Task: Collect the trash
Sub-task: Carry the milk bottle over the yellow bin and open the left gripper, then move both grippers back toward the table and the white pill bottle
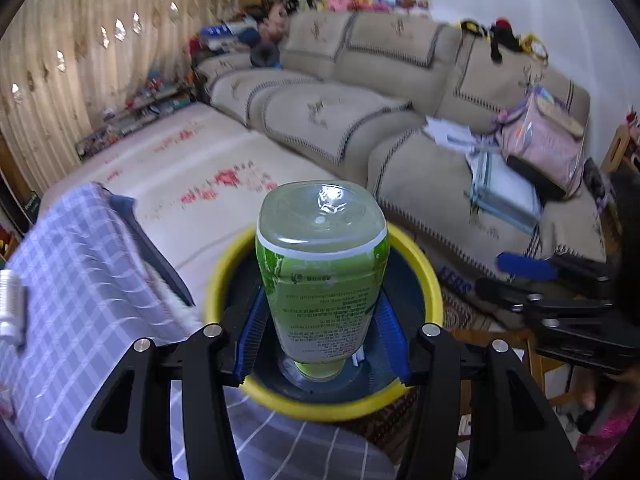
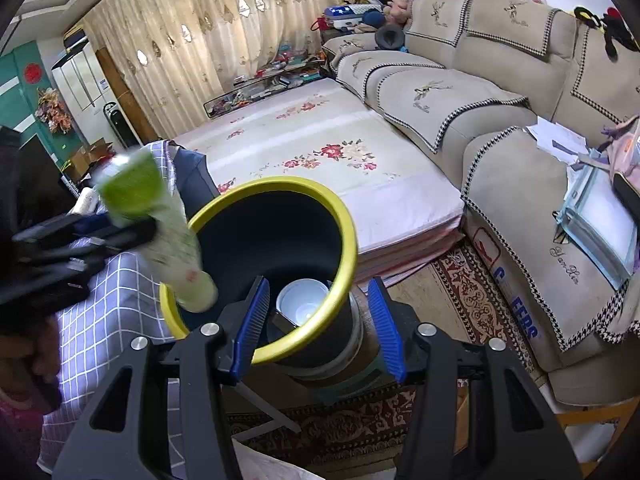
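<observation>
- The clear plastic bottle with a green label (image 1: 322, 276) is held upside down, its neck pointing into the mouth of the dark round bin with a yellow rim (image 1: 424, 264); in the right wrist view the bottle (image 2: 160, 236) hangs tilted over the bin's left edge.
- The left gripper (image 1: 322, 332) has its jaws clamped on the bottle, the blue ribbed pads (image 1: 252, 332) pressing its sides low on the label.
- Inside the bin (image 2: 344, 240), at the bottom, lies a white round cup-like item (image 2: 302, 300).
- The right gripper (image 2: 318, 320) has its jaws spread apart and holding nothing; the near part of the bin's rim sits between them.
- Left of the bin is the desk under a lilac checked cloth (image 1: 80, 264), with a small silver ribbed cylinder (image 1: 12, 308) at its left edge.
- Beyond the bin lies a white mat with red flowers (image 2: 320, 148) on the floor.
- To the right runs a beige sofa with dark-trimmed covers (image 2: 500, 92), papers and a pink bag on its near seat.
</observation>
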`<action>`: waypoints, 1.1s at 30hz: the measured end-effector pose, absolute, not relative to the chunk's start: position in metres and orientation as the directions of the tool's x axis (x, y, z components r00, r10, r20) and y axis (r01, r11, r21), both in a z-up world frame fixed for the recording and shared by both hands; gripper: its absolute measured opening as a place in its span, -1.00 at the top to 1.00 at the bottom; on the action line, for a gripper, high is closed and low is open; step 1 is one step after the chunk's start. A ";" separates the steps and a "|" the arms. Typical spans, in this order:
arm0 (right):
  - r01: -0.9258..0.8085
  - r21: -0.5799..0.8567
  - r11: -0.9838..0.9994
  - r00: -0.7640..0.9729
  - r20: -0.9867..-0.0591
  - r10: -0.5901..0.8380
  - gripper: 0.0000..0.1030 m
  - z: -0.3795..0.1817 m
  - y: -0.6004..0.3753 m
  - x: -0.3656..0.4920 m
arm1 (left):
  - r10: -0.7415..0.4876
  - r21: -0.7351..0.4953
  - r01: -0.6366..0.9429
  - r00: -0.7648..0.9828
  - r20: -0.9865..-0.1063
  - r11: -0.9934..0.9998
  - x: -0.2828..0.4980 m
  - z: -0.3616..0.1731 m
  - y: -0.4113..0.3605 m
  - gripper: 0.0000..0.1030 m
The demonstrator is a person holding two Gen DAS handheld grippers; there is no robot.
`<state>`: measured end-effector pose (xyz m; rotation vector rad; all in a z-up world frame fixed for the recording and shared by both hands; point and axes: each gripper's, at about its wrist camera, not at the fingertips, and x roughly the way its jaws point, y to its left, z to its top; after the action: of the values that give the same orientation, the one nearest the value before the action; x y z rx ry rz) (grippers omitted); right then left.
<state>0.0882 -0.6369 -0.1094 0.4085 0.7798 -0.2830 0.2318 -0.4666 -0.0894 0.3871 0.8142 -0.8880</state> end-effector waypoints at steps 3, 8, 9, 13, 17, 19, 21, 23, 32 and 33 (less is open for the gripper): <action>0.401 0.254 0.880 0.676 -0.730 -0.097 0.04 -0.112 -0.642 0.087 | -0.493 -0.024 0.812 0.330 -0.805 0.583 0.239 -0.116 -0.488 -0.01; 0.414 0.261 0.872 0.674 -0.732 -0.101 -0.01 -0.114 -0.649 0.085 | -0.437 -0.017 0.810 0.299 -0.848 0.587 0.241 -0.150 -0.503 -0.01; 0.417 0.262 0.871 0.673 -0.733 -0.102 -0.01 -0.115 -0.649 0.085 | -0.435 -0.034 0.806 0.283 -0.855 0.592 0.243 -0.153 -0.504 -0.01; 0.420 0.262 0.869 0.671 -0.734 -0.104 -0.01 -0.115 -0.649 0.083 | -0.439 -0.011 0.804 0.313 -0.842 0.595 0.239 -0.151 -0.503 -0.05; 0.413 0.262 0.872 0.673 -0.733 -0.098 -0.01 -0.115 -0.648 0.082 | -0.455 -0.018 0.800 0.323 -0.830 0.599 0.232 -0.140 -0.491 -0.16; 0.408 0.261 0.875 0.673 -0.733 -0.095 -0.01 -0.114 -0.644 0.083 | -0.470 -0.025 0.792 0.336 -0.816 0.609 0.226 -0.131 -0.478 -0.24; 0.396 0.259 0.881 0.673 -0.734 -0.087 -0.02 -0.114 -0.639 0.085 | -0.487 -0.038 0.782 0.347 -0.801 0.622 0.221 -0.120 -0.458 -0.29; 0.384 0.256 0.887 0.673 -0.736 -0.079 -0.01 -0.113 -0.634 0.089 | -0.499 -0.049 0.766 0.366 -0.785 0.640 0.216 -0.109 -0.434 -0.35; 0.259 0.251 0.933 0.696 -0.718 0.000 -0.02 -0.093 -0.578 0.134 | -0.467 -0.088 0.586 0.536 -0.703 0.805 0.212 -0.068 -0.269 -0.55; 0.240 0.247 0.939 0.698 -0.716 0.010 -0.02 -0.090 -0.569 0.141 | -0.454 -0.093 0.556 0.559 -0.694 0.826 0.212 -0.064 -0.247 -0.57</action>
<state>0.1408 -0.5690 -0.0901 0.3359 0.7912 -0.1308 0.2119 -0.2468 -0.0638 0.1431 0.7755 -0.5977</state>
